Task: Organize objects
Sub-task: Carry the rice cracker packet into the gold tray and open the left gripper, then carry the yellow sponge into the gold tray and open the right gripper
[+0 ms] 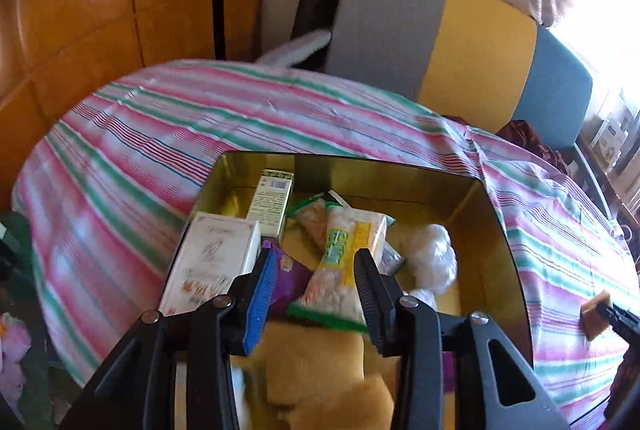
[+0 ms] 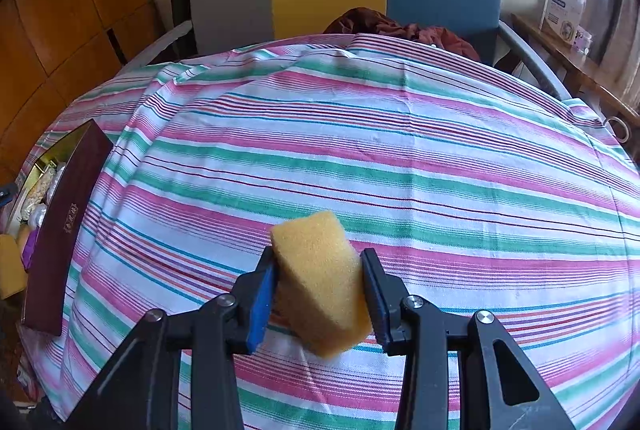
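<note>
Left gripper (image 1: 316, 290) poised over an open, gold-lined box (image 1: 500, 230) on a striped cloth (image 1: 200, 110) — jaws apart, nothing pressed between the pads. Box contents: a white carton (image 1: 212, 258), snack packets (image 1: 344, 262), a clear plastic bag (image 1: 434, 258), yellow sponges (image 1: 316, 362). At far right, another gripper (image 1: 622, 322) holds a sponge piece (image 1: 595, 314).

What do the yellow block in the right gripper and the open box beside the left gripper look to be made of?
Yellow block: probably foam sponge, matte, with a fine porous grain; it bulges between the right gripper pads. Open box: inner walls look like shiny gold foil or card, mirror-like, since they reflect the contents; the outside is dark maroon, likely cardboard, though that is uncertain.
</note>
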The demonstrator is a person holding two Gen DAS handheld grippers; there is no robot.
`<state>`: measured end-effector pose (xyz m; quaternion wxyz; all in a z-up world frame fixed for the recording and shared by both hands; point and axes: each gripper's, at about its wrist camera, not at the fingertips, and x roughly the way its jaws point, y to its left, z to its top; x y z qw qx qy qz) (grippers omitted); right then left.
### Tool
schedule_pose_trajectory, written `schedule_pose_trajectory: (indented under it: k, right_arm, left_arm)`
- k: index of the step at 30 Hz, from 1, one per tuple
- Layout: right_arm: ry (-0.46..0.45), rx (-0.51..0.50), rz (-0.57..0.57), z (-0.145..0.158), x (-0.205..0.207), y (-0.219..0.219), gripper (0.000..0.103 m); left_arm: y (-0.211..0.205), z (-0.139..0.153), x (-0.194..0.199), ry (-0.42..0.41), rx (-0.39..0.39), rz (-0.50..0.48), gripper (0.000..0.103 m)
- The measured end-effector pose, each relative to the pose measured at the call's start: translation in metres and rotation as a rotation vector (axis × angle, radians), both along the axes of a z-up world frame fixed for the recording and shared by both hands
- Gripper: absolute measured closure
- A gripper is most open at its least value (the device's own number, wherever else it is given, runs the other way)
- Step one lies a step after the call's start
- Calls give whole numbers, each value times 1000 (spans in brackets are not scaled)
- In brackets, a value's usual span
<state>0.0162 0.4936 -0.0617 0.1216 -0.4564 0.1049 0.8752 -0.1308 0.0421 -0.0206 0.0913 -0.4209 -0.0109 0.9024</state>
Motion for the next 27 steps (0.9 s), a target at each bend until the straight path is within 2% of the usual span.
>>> schedule_pose_trajectory:
  k: [3, 13, 16, 21, 27]
  right_arm:
    - [-6, 11, -3, 0, -1, -2, 61]
    - [-50, 60, -52, 6, -6, -19, 61]
    - [-30, 2, -49, 14, -9, -32, 62]
    - [41, -37, 42, 36, -25, -89, 62]
    - [123, -72, 228, 63, -57, -180, 62]
  left_arm:
    - [0, 9, 22, 39, -23, -5, 63]
    - [-6, 23, 64, 93, -54, -53, 63]
    - [-10, 24, 70, 100, -52, -51, 63]
    - [-19, 21, 77, 96, -42, -44, 63]
    - [-25, 23, 83, 110, -57, -42, 63]
